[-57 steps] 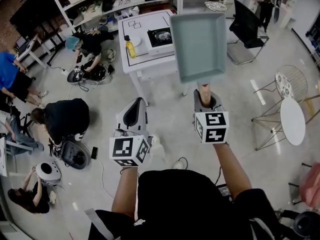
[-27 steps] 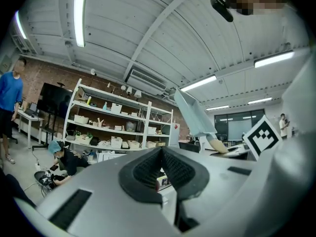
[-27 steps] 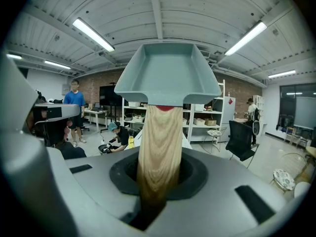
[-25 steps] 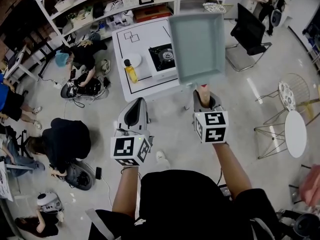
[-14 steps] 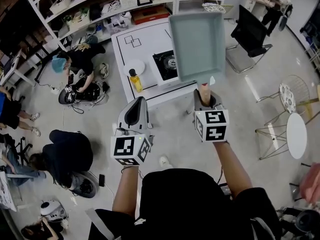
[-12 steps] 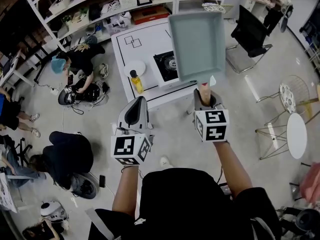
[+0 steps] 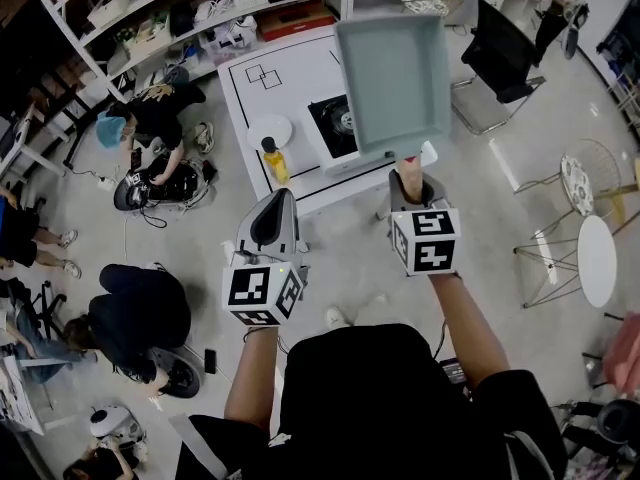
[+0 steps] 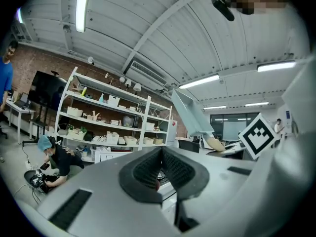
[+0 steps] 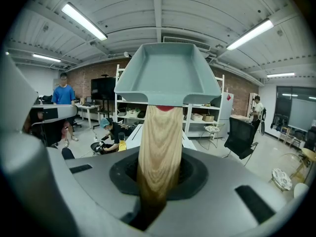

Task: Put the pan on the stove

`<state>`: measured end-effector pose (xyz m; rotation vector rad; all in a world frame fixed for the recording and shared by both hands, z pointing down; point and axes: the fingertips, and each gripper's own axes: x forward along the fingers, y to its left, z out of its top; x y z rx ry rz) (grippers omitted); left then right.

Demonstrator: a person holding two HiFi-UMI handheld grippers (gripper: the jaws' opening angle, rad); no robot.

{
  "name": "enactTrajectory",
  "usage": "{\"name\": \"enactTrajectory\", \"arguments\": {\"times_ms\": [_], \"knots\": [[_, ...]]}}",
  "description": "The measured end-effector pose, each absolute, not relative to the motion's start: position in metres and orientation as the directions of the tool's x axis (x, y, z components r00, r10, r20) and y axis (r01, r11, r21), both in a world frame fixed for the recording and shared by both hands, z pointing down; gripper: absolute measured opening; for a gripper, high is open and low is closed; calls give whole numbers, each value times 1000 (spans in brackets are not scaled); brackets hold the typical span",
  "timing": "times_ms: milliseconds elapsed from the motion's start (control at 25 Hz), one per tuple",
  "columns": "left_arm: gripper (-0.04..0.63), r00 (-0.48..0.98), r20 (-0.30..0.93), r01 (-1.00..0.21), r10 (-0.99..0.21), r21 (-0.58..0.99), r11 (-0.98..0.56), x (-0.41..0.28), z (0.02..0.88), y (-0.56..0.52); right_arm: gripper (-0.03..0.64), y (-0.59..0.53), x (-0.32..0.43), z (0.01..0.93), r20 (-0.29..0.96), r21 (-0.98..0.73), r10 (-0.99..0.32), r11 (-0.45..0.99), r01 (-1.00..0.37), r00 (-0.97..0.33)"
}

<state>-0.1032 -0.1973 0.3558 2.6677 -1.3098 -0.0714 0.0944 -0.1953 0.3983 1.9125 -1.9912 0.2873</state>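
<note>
A grey-green rectangular pan [image 7: 392,68] with a wooden handle [image 7: 408,176] hangs in the air over the right edge of a white table [image 7: 290,73]. My right gripper [image 7: 411,193] is shut on that handle, and in the right gripper view the handle [image 9: 159,142] runs from between the jaws up to the pan [image 9: 168,73]. The black stove [image 7: 335,120] sits on the table, partly hidden under the pan. My left gripper [image 7: 272,223] is level, short of the table's near edge. Its pads meet with nothing between them [image 8: 161,154]. The pan [image 8: 190,115] shows at its right.
A yellow bottle [image 7: 275,160] and a white plate [image 7: 270,130] stand on the table left of the stove. Shelving [image 7: 200,8] runs behind it. People crouch on the floor at the left [image 7: 140,303]. A black chair [image 7: 505,58] and a round white table [image 7: 597,258] stand at the right.
The table and stove have drawn nearer in the head view as both grippers moved forward. The pan stays held out ahead in the right gripper.
</note>
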Motion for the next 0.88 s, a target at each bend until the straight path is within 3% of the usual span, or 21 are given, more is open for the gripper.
{"name": "enactTrajectory", "arguments": {"times_ms": [880], "knots": [[11, 575, 83, -814, -814, 160, -558, -58, 375, -278, 49, -288, 138, 454, 548, 68, -835, 100, -993, -46]]}}
